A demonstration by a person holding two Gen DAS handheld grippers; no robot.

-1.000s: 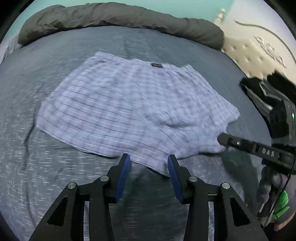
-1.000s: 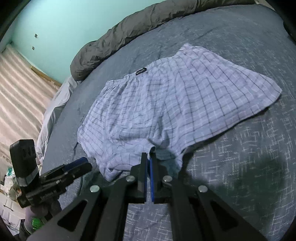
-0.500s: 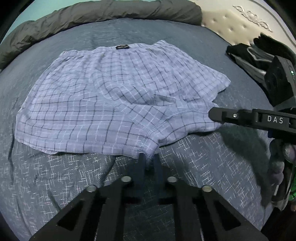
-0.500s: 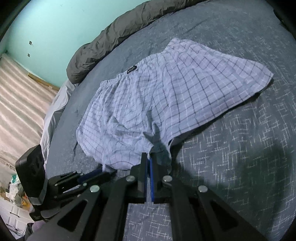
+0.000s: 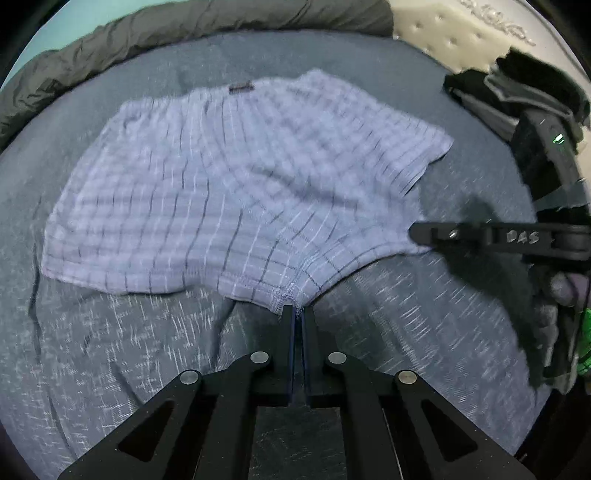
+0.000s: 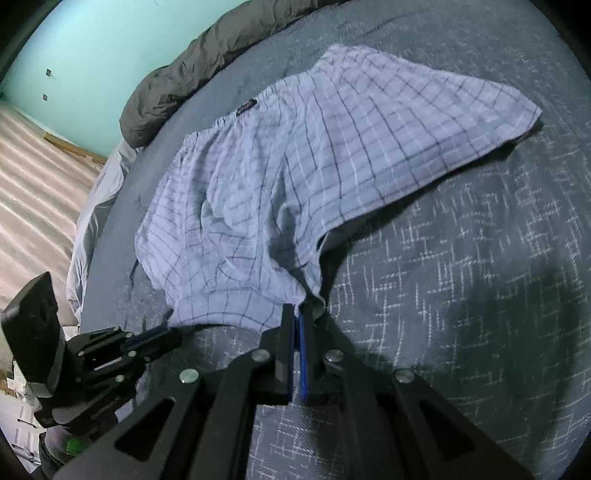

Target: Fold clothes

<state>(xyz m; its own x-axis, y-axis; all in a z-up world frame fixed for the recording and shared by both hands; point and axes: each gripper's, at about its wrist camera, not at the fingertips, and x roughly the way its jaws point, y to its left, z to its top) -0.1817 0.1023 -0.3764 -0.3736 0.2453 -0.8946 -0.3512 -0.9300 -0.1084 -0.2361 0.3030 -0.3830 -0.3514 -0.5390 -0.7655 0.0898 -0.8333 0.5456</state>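
Light blue checked boxer shorts (image 5: 240, 177) lie spread on a dark grey patterned bed cover (image 5: 110, 350). My left gripper (image 5: 297, 310) is shut on the near hem of the shorts at the middle. My right gripper (image 6: 297, 310) is shut on the near hem of a leg opening of the shorts (image 6: 332, 147), which rises into a ridge toward it. In the left wrist view the right gripper (image 5: 417, 234) comes in from the right, touching the hem. In the right wrist view the left gripper (image 6: 173, 334) sits at the lower left by the hem.
A rolled dark grey duvet (image 5: 166, 26) lies along the far edge of the bed. A cream tufted headboard (image 5: 461, 26) and dark clothes (image 5: 517, 88) are at the upper right. A turquoise wall (image 6: 92, 44) and wooden floor (image 6: 33, 184) lie beyond the bed's left edge.
My left gripper went from open to shut on the near hem. Both grippers have pulled the hem, and the cloth near the right gripper now stands up in a ridge.
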